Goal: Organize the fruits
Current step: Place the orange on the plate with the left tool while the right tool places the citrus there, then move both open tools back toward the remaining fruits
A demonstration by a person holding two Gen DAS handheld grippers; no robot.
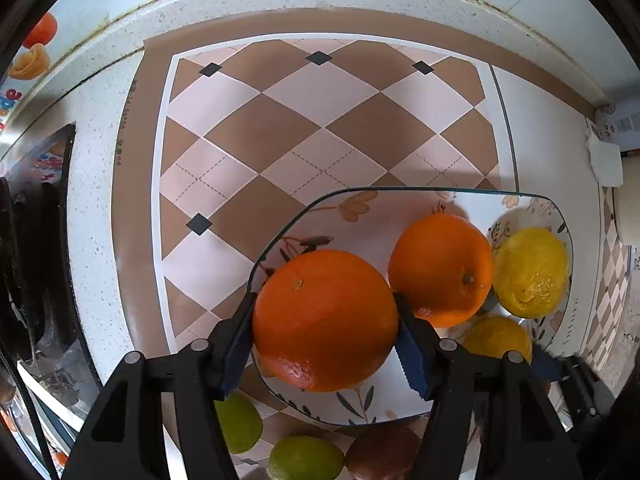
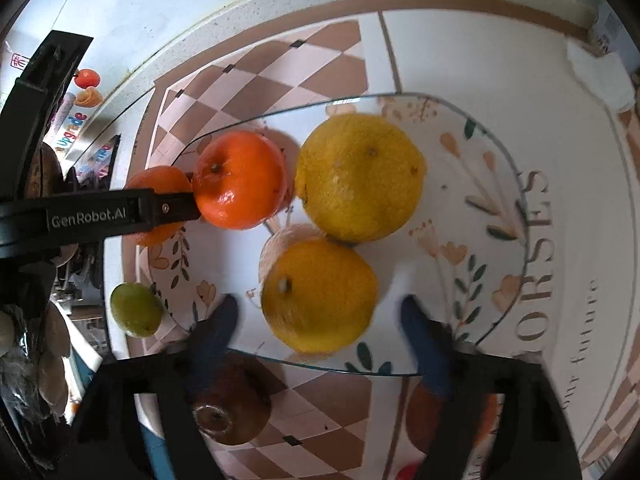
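The far half of the brown-and-cream checked mat (image 1: 320, 128) lies bare, giving open room to approach. The clear glass flowered plate (image 1: 400, 408) is crowded: two oranges (image 1: 440, 268) and two yellow citrus fruits (image 2: 360, 176) sit close together. Green limes (image 1: 304, 458) and a brown fruit (image 2: 232, 412) block the near edge.

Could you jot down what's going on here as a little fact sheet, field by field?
Place: white speckled counter with brown checked mat
Dish: clear glass plate with flower print
On the dish: two round oranges, two yellow citrus fruits
Left gripper: shut on large round orange above the dish
Right gripper: open around smaller yellow citrus fruit, pads apart from it
Off the dish: green limes, brown fruit
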